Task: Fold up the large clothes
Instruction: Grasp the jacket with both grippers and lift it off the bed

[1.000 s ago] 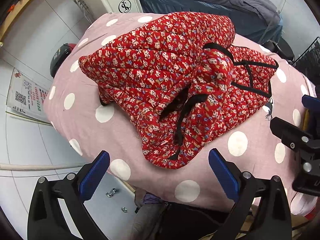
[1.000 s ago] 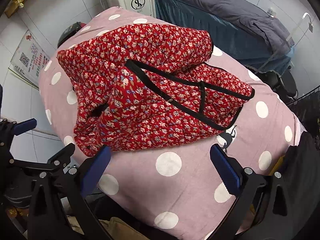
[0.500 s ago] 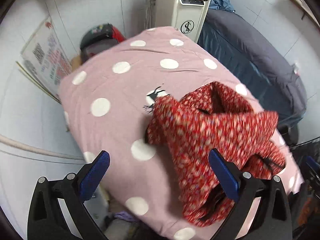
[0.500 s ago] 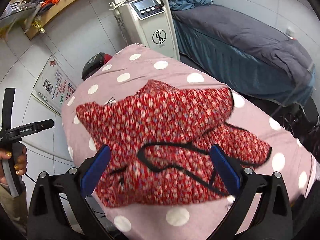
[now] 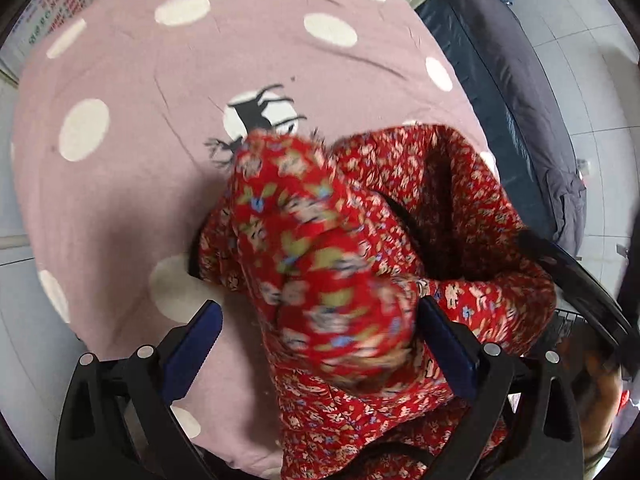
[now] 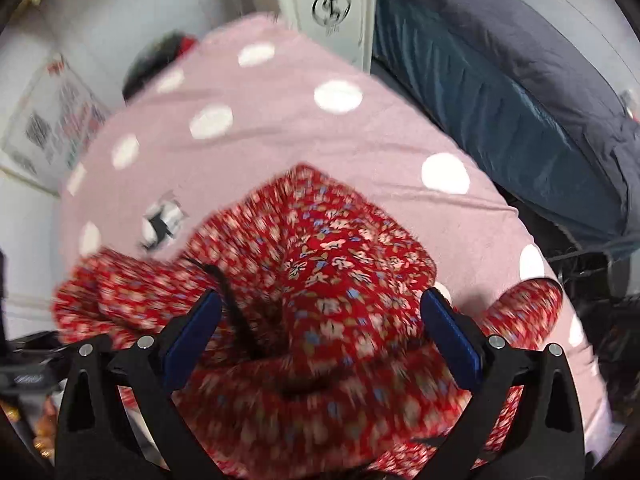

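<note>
Lighting even, soft and bright with faint shadows and no glare; strong fisheye curvature and black vignette at the corners in both views; heavy motion blur on the red floral garment [image 5: 320, 280] near the lens and across the right wrist view's pink dotted cover [image 6: 280, 140].

A second ago the red floral jacket [image 5: 320, 264] lay folded in the middle of the pink dotted cover [image 5: 132, 184], well ahead of both sets of jaws. Now it fills the space between the left gripper [image 5: 320, 344] jaws and between the right gripper [image 6: 320, 336] jaws (both views blurred), bunched, and the cover's deer print [image 5: 260, 116] lies bare beyond it
</note>
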`<action>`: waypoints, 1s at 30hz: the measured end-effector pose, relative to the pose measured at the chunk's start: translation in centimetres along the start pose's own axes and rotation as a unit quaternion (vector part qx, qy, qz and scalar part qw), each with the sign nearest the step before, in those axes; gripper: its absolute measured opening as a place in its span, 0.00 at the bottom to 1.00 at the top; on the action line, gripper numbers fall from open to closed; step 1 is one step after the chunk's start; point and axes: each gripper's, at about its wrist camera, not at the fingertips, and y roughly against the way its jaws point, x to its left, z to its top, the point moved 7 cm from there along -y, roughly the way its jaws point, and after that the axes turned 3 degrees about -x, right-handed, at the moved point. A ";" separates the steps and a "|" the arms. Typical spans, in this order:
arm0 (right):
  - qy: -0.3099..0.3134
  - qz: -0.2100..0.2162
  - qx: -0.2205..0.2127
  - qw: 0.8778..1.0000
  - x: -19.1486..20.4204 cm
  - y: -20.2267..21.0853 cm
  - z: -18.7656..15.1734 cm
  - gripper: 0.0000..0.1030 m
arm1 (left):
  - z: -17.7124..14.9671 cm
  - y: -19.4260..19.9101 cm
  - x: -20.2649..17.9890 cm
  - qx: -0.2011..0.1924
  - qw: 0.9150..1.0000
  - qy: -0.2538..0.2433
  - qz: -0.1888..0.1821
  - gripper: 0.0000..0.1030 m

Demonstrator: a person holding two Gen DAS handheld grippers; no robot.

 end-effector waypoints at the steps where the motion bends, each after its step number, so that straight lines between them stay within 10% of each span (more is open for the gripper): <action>1: 0.008 -0.017 0.029 0.999 0.1 -1.7 -0.6 0.95 | -0.3 -0.4 0.2 0.004 1.000 0.005 -0.009 0.85; 4: -0.018 0.006 0.046 0.999 0.0 -4.1 -2.1 0.86 | -1.5 -2.2 0.7 0.034 0.998 0.014 -0.042 0.59; 7: -0.042 0.005 0.018 0.999 -0.8 -4.0 -3.2 0.42 | -2.1 -2.8 0.6 0.025 0.999 -0.007 -0.033 0.47; 12: -0.049 0.017 -0.052 0.997 -1.7 1.6 -4.7 0.17 | -2.8 -0.6 -1.3 -0.015 0.998 -0.052 -0.029 0.29; 18: -0.069 0.067 -0.171 0.981 -3.5 12.7 -9.9 0.13 | -6.3 6.6 -4.2 -0.078 0.986 -0.111 -0.092 0.25; 24: -0.096 0.111 -0.304 0.941 -7.2 26.9 -19.1 0.13 | -12.8 16.0 -7.7 -0.180 0.943 -0.218 -0.175 0.24; 30: -0.144 0.139 -0.419 0.886 -13.8 39.5 -28.5 0.12 | -18.5 24.5 -10.2 -0.269 0.913 -0.272 -0.145 0.22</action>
